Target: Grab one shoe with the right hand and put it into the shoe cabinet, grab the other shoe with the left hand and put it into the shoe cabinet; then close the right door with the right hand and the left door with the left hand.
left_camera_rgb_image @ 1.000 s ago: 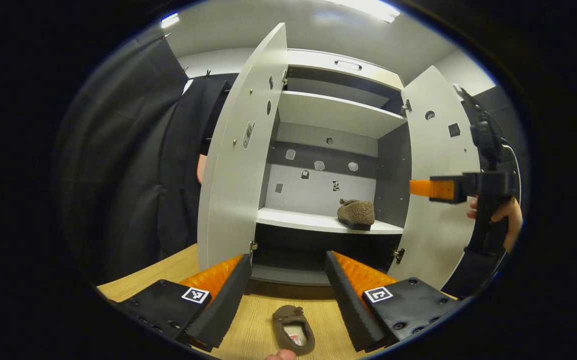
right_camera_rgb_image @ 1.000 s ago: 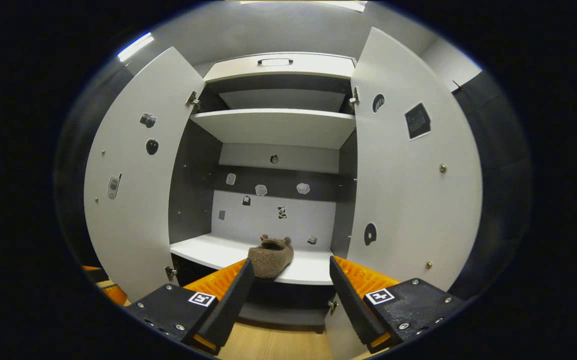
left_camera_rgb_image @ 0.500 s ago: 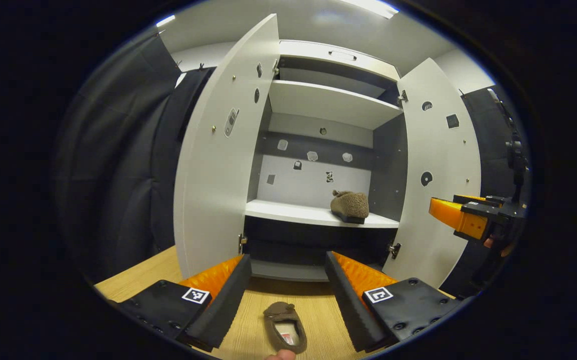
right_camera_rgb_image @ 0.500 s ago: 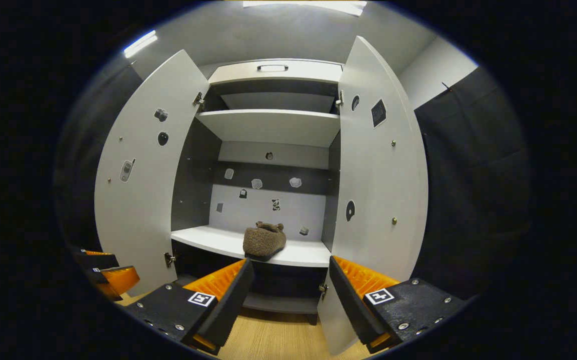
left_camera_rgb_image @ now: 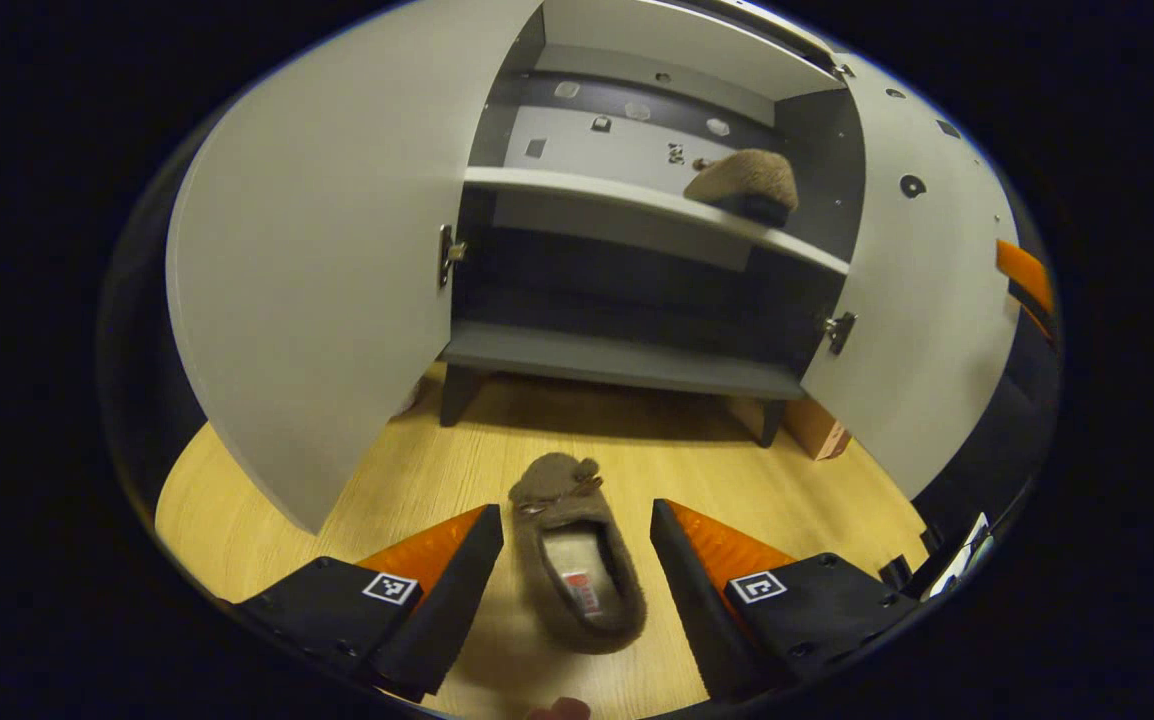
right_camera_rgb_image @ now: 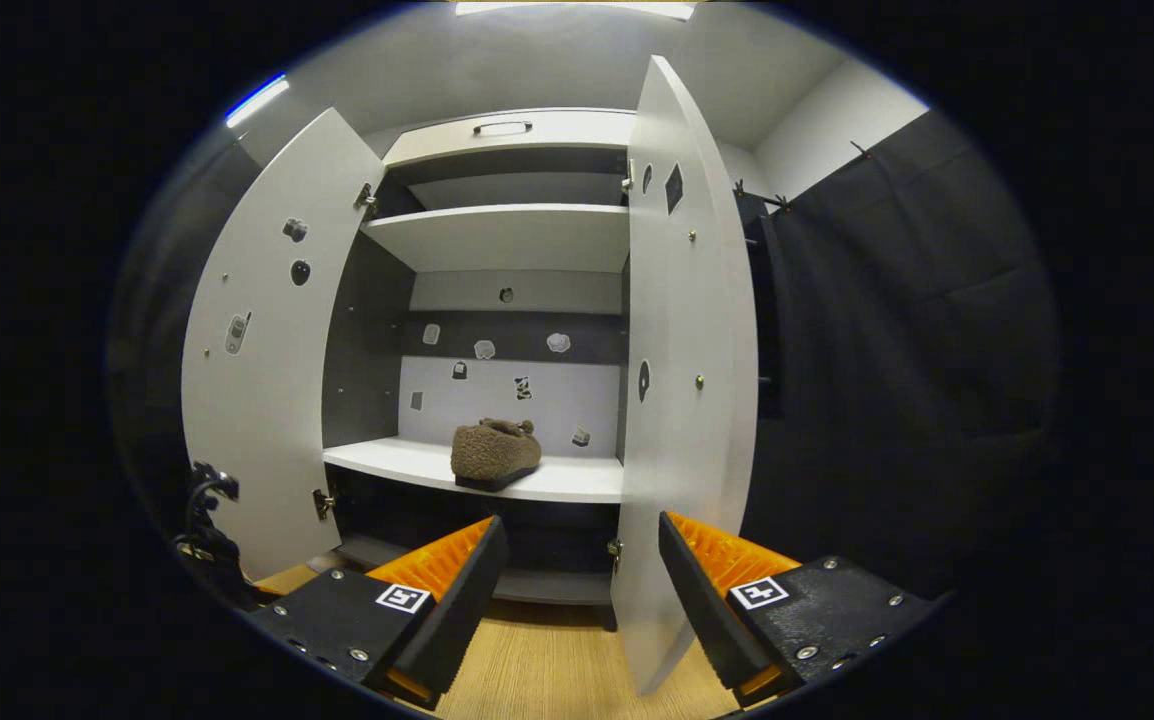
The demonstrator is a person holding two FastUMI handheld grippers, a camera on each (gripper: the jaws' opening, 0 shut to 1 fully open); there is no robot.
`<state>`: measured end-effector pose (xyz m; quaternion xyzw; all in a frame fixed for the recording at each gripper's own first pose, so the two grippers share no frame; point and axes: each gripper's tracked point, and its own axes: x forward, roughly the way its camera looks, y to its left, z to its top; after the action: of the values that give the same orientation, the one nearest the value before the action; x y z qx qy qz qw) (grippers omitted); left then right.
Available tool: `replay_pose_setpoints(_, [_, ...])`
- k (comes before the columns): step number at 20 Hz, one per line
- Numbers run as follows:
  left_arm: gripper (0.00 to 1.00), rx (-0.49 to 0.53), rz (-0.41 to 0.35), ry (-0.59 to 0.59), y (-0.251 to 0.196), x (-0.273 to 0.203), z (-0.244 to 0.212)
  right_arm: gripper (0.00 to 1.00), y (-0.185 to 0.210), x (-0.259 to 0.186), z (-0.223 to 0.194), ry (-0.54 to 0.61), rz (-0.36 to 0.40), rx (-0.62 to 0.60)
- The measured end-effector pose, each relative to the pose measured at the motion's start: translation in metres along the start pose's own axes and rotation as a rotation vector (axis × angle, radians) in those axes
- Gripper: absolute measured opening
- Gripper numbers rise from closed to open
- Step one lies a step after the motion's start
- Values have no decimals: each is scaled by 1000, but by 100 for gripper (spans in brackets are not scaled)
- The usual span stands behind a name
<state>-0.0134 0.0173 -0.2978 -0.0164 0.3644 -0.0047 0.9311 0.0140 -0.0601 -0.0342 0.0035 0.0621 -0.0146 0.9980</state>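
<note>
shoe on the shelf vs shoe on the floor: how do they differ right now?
Place: the shelf shoe sits inside the cabinet on the white shelf; the floor shoe lies on the wood floor in front.
Handling: the floor shoe lies between the open left tongs, not gripped; the shelf shoe is far from the right tongs.
Both are brown, fuzzy slippers.

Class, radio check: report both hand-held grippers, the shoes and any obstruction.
Left hand-held gripper open, straddling floor shoe, not touching. Right hand-held gripper open, empty. Other shoe on cabinet shelf. Both doors open; no obstruction seen.
</note>
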Motion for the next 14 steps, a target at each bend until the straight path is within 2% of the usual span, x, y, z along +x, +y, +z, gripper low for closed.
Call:
replay_pose_setpoints(4, [98,-8,60,91,33,26,-29,93,-12,-11,-3,0,-15,9])
replay_pose_setpoints(7, [98,-3,69,134,46,44,-35,93,-22,-16,-1,-8,-45,5])
replay_pose_setpoints(10, [98,-30,49,103,45,68,-41,93,-26,-16,1,-12,-69,-9])
replay_pose_setpoints(13, [96,-24,62,69,53,89,-22,93,-26,-18,5,-17,-74,-5])
replay_pose_setpoints(14, [98,-26,63,69,54,93,-22,96,-23,-19,4,-15,-72,-8])
